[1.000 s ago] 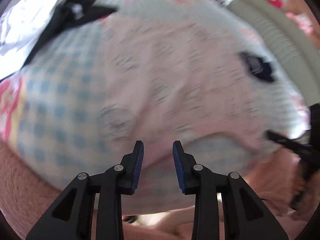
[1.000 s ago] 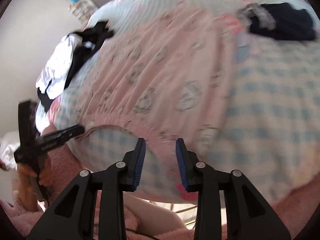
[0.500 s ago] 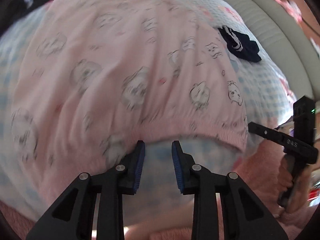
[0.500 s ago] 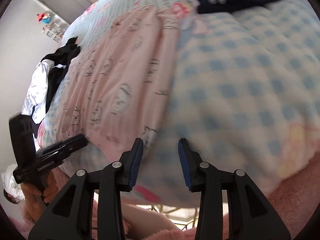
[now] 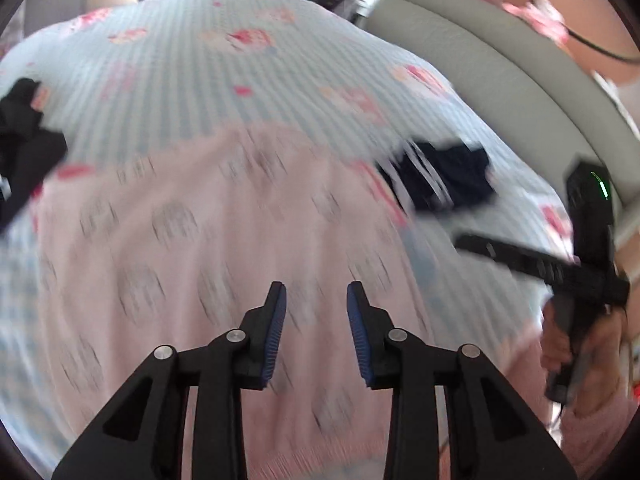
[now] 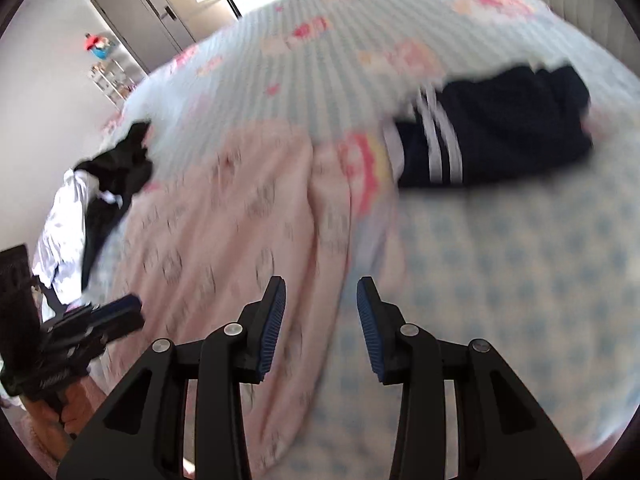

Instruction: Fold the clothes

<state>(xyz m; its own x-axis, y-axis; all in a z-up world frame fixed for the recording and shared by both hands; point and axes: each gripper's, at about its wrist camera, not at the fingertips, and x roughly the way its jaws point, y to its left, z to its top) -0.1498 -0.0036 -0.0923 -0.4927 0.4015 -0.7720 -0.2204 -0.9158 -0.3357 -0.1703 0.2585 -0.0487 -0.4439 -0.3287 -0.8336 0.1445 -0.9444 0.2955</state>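
Note:
A pink garment [image 5: 208,248] printed with small cartoon faces lies spread flat on the blue checked bedspread [image 5: 168,64]. My left gripper [image 5: 316,300] hovers above its near half, jaws opening, nothing between them. My right gripper [image 6: 320,296] hangs over the pink garment's [image 6: 224,240] right edge, jaws opening and empty. Each gripper shows in the other's view: the right gripper [image 5: 520,258] at the right side, the left gripper [image 6: 104,316] at the lower left. Both views are motion-blurred.
A dark navy garment with white stripes [image 6: 492,140] lies on the bed [image 6: 520,280] right of the pink one. A black and white clothes pile [image 6: 92,200] sits at the left. A grey padded headboard [image 5: 500,80] borders the bed's far right. A pink fluffy sleeve [image 5: 592,432] shows.
Both grippers moved forward from the garment's near hem over the bed and rose a little. Their jaws stand slightly wider. The navy garment now appears closer.

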